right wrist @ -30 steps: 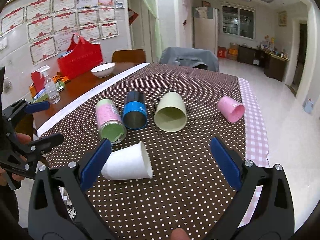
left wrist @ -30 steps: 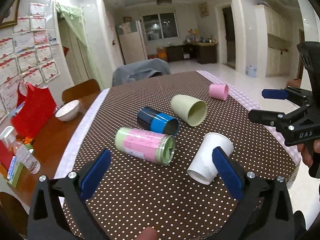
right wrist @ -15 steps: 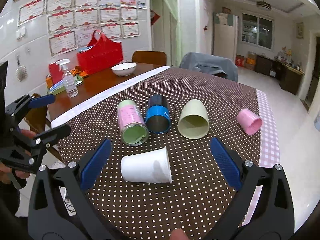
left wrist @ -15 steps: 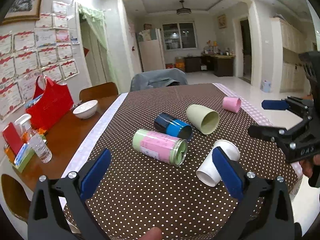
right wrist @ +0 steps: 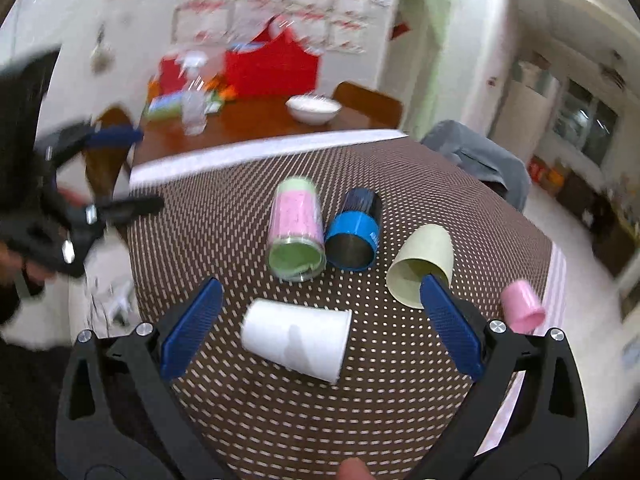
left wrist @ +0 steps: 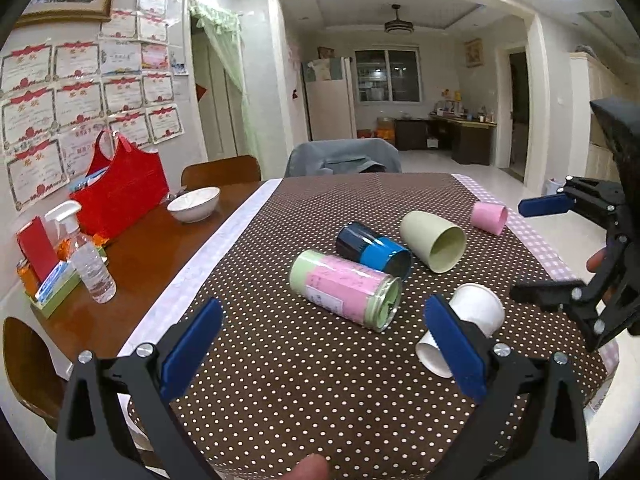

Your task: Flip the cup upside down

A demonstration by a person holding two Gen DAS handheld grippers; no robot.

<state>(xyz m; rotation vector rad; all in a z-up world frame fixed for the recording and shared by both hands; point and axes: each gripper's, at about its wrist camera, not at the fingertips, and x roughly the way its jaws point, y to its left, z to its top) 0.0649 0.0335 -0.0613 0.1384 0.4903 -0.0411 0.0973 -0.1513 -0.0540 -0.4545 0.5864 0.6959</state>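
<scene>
Several cups lie on their sides on the brown dotted tablecloth point(left wrist: 304, 380): a white paper cup point(left wrist: 476, 316) point(right wrist: 298, 338), a pink-and-green tumbler point(left wrist: 346, 288) point(right wrist: 297, 230), a blue-and-black cup point(left wrist: 372, 250) point(right wrist: 354, 232), a pale green cup point(left wrist: 434, 240) point(right wrist: 424, 258) and a small pink cup point(left wrist: 489, 217) point(right wrist: 522, 310). My left gripper point(left wrist: 324, 346) is open and empty above the table's near edge. My right gripper point(right wrist: 320, 328) is open and empty, with the white cup between its fingers in view; it also shows in the left wrist view point(left wrist: 540, 248).
A bare wooden table part point(left wrist: 136, 256) at the left holds a white bowl point(left wrist: 194, 204), a red bag point(left wrist: 120, 188), a spray bottle point(left wrist: 90, 260) and small boxes. Chairs point(left wrist: 220, 170) stand behind the table. The right table edge drops to a tiled floor point(left wrist: 568, 232).
Both grippers have pulled back and risen, so the cups look farther off. The right wrist view has swung left and is blurred by motion. No cup has moved.
</scene>
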